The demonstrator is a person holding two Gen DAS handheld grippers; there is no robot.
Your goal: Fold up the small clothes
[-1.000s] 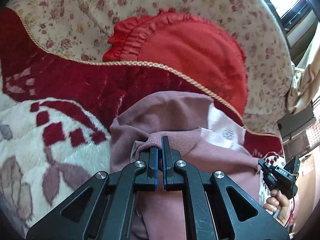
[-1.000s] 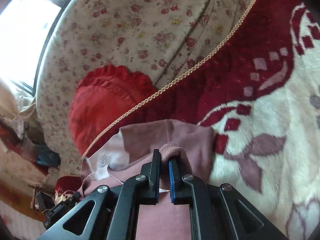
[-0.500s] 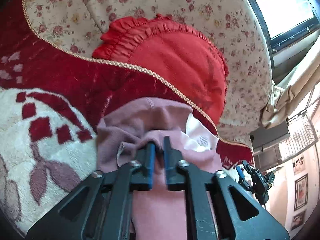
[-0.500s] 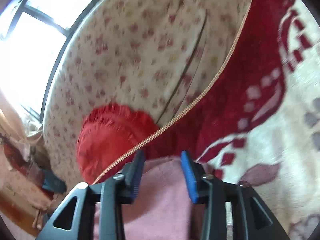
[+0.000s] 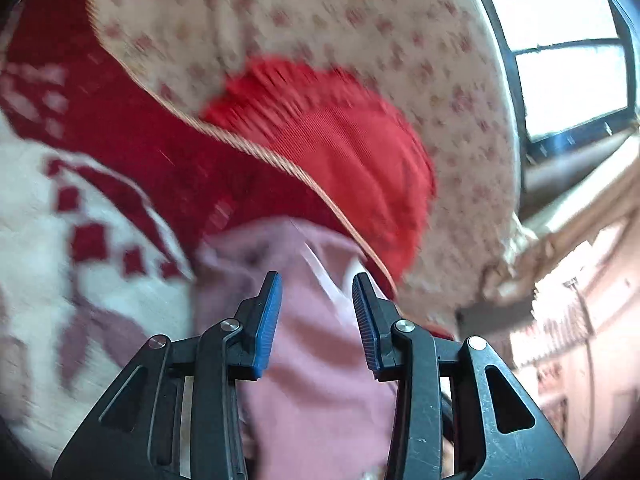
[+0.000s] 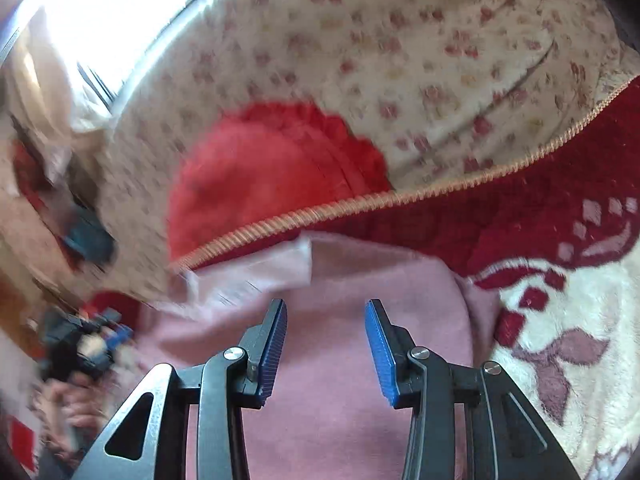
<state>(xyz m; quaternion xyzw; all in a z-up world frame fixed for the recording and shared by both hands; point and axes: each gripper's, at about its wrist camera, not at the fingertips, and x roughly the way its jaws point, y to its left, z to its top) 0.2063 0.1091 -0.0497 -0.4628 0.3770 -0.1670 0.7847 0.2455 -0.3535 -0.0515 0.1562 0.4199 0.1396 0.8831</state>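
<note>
The left claw (image 5: 317, 280) stands wide, its blue-padded fingers (image 5: 267, 320) spread apart with nothing between them. Past and beneath it lies the pink garment (image 5: 320, 392), spread on a red and cream blanket (image 5: 80, 272); the cloth fills the gap between the fingers in this view, though whether the tips touch it cannot be told. A pale lining or label (image 5: 324, 276) shows at the garment's far edge, just beyond the fingertips. The right claw (image 6: 326, 308) is likewise wide, holding nothing, with the same garment (image 6: 332, 408) lying under and ahead of it. From this side the garment's far edge reaches the blanket's (image 6: 560, 320) corded gold trim (image 6: 360, 204), and the pale lining (image 6: 256, 276) lies to the left of the fingers (image 6: 274, 344), near the trim. Beyond the trim sits a red frilled cushion (image 6: 260, 176), resting against a cream floral cover (image 6: 400, 48). In the left wrist view the cushion (image 5: 340, 140) lies beyond the garment, well past the fingertips, with the floral cover (image 5: 280, 12) behind it and a bright window (image 5: 560, 40) at the upper right. Both views are blurred.
</note>
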